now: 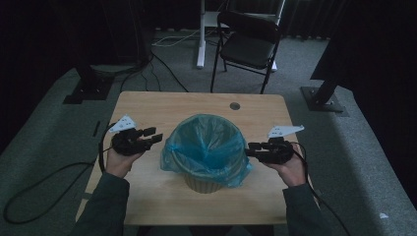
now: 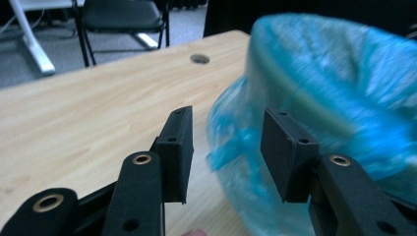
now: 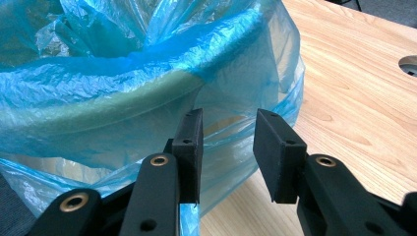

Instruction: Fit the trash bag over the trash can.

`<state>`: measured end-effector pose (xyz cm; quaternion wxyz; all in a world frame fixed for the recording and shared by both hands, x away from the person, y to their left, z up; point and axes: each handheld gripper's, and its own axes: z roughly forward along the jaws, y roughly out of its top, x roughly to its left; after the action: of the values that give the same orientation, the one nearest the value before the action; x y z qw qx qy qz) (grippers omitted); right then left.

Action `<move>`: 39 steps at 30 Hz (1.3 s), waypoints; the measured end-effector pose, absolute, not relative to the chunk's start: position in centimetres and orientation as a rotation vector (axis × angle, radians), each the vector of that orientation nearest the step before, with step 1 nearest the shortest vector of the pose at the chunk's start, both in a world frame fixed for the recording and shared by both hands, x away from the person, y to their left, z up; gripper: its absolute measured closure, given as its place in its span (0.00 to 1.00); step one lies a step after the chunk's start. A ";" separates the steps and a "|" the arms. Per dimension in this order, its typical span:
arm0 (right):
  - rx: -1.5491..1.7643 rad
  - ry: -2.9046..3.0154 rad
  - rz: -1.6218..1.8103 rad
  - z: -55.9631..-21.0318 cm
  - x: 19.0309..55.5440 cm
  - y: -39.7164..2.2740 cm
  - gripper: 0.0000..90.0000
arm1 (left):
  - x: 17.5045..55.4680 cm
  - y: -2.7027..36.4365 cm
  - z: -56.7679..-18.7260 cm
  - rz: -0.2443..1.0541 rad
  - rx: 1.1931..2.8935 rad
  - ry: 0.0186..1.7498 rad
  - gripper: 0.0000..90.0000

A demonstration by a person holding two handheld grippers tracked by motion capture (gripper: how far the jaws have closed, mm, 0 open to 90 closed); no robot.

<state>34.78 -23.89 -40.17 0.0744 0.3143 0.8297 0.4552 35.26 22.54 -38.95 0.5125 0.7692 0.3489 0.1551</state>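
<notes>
A beige waste bin (image 1: 202,185) lined with a blue plastic bag (image 1: 206,142) stands in the middle of the wooden table (image 1: 147,103). The bag's edge is folded over the rim and hangs down the outside. My left gripper (image 1: 156,135) is held just left of the bin, open, its tips a short way from the bag. In the left gripper view the gripper (image 2: 226,132) has nothing between its jaws, and the blurred bag (image 2: 344,88) lies beyond. My right gripper (image 1: 250,149) is at the bin's right side, open. Its jaws (image 3: 226,132) point at the hanging bag film (image 3: 123,78) below the rim.
A round cable hole (image 1: 235,105) sits near the table's far edge. Behind the table stand a black folding chair (image 1: 248,42) and a white stand leg (image 1: 201,34). Cables (image 1: 44,182) trail over the grey carpet at left.
</notes>
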 end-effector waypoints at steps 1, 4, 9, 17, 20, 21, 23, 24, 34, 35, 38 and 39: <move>0.940 2.491 1.367 -40.2 34.8 -23.8 0.70 | 35.3 22.5 -38.9 0.373 1.850 0.839 0.62; 0.936 2.493 1.372 -40.2 34.8 -23.7 0.70 | 35.1 21.6 -37.4 0.384 1.851 0.782 0.62; 0.933 2.498 1.374 -40.4 34.9 -23.5 0.70 | 35.2 19.9 -35.8 0.381 1.867 0.717 0.62; 0.932 2.501 1.377 -40.5 34.8 -23.5 0.70 | 36.1 16.4 -33.8 0.366 1.923 0.620 0.62; 0.928 2.500 1.381 -40.6 34.8 -23.4 0.70 | 36.3 15.3 -33.4 0.371 1.944 0.596 0.62; 0.928 2.503 1.383 -40.6 34.8 -23.4 0.70 | 36.5 14.8 -33.2 0.370 1.954 0.584 0.62; 0.931 2.504 1.381 -40.6 34.8 -23.4 0.70 | 36.8 13.7 -32.8 0.366 1.979 0.557 0.62; 0.929 2.505 1.384 -40.7 34.8 -23.3 0.70 | 37.1 12.5 -32.6 0.361 2.010 0.535 0.62; 0.926 2.505 1.392 -40.7 34.8 -23.5 0.70 | 38.2 8.6 -32.7 0.334 2.089 0.475 0.62; 0.926 2.504 1.392 -40.7 34.8 -23.5 0.70 | 38.4 7.9 -32.8 0.339 2.119 0.470 0.62; 0.928 2.502 1.394 -40.8 34.8 -23.6 0.70 | 38.7 7.0 -33.2 0.337 2.166 0.455 0.62; 0.928 2.503 1.394 -40.8 34.8 -23.6 0.70 | 38.7 6.8 -33.3 0.333 2.178 0.449 0.62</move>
<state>34.77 -23.56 -40.84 0.0651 0.3075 0.8294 0.4618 38.73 6.80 -33.32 0.4318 0.8737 0.1800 0.1336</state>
